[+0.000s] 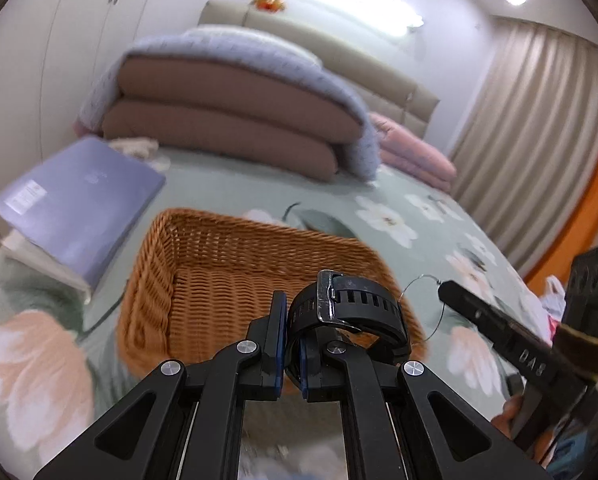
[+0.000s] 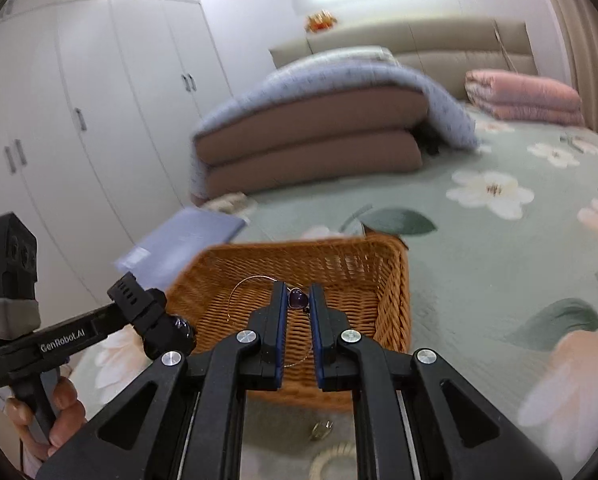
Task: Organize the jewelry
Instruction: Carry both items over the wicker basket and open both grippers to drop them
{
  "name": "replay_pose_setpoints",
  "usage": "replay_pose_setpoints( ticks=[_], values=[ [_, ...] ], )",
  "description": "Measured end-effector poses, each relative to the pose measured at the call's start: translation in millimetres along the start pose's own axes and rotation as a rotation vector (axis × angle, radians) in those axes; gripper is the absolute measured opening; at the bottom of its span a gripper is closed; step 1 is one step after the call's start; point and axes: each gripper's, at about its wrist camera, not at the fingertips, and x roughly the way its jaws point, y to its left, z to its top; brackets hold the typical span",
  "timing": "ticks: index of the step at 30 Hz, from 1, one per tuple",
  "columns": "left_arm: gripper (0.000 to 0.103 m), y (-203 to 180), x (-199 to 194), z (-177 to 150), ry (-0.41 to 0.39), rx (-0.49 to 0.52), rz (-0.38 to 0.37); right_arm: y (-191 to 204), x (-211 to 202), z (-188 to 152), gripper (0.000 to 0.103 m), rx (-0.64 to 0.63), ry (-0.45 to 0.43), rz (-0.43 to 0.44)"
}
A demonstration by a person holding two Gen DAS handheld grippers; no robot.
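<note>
Left tongs [image 1: 293, 320] clamp our black watch [image 1: 347, 312] above the wicker basket [image 1: 203, 264] on the bed [image 1: 419, 216]; right tongs [image 2: 298, 304] pinch our purple-stone necklace [image 2: 298, 299] over the same basket.

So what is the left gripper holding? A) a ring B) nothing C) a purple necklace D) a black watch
D: the left gripper is shut on the strap of a black watch above the basket; the purple pendant necklace sits in the right gripper instead.
</note>
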Motion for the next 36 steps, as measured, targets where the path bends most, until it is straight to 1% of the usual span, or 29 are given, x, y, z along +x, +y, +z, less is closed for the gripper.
replay_pose_setpoints(
  ticks=[2,6,8,10,12,14,16,17,19,21,24,26,27,28,30,34,35,36],
  values=[
    [0.005,11,28,4,0.033,-0.022,0.035,-8,22,-8,0.013,0.015,0.047,0.003],
    [0.006,25,59,-6,0.109,-0.007,0.1,-13,39,-22,0.013,0.005,0.104,-0.009],
    [0.006,32,65,-8,0.127,-0.029,0.109,-13,42,-25,0.013,0.001,0.111,-0.018],
    [0.006,37,70,-7,0.137,-0.05,0.102,-10,43,-28,0.013,-0.029,0.101,-0.062],
    [0.008,37,71,-7,0.131,-0.034,0.113,-8,42,-31,0.014,-0.041,0.094,-0.077],
    [0.016,37,70,-8,0.125,-0.036,0.107,-6,40,-31,0.016,-0.045,0.088,-0.069],
    [0.033,38,66,-8,0.117,-0.051,0.057,-4,35,-32,0.024,-0.068,0.066,-0.089],
    [0.035,38,63,-7,0.109,-0.049,0.049,-3,32,-33,0.034,-0.075,0.052,-0.102],
    [0.041,35,58,-8,0.089,-0.029,0.054,-2,25,-32,0.035,-0.079,0.019,-0.112],
    [0.041,33,55,-9,0.08,-0.009,0.079,-2,15,-31,0.035,-0.084,-0.023,-0.133],
    [0.041,32,49,-11,0.078,-0.001,0.078,0,-1,-29,0.035,-0.102,-0.097,-0.178],
    [0.043,34,47,-11,0.091,-0.005,0.085,5,-15,-29,0.035,-0.127,-0.143,-0.217],
    [0.047,36,45,-12,0.101,-0.01,0.093,7,-20,-28,0.035,-0.132,-0.155,-0.229],
    [0.051,38,46,-11,0.125,-0.016,0.105,8,-25,-27,0.035,-0.131,-0.159,-0.231],
    [0.051,40,41,-13,0.158,-0.021,0.112,9,-39,-26,0.036,-0.113,-0.154,-0.204],
    [0.052,41,8,-25,0.13,-0.021,0.053,8,-76,-38,0.037,-0.067,-0.171,-0.161],
    [0.053,40,-2,-29,0.121,-0.014,0.051,8,-87,-43,0.039,-0.059,-0.176,-0.159],
    [0.053,41,-11,-33,0.128,-0.013,0.049,7,-96,-50,0.043,-0.055,-0.182,-0.162]
  ],
)
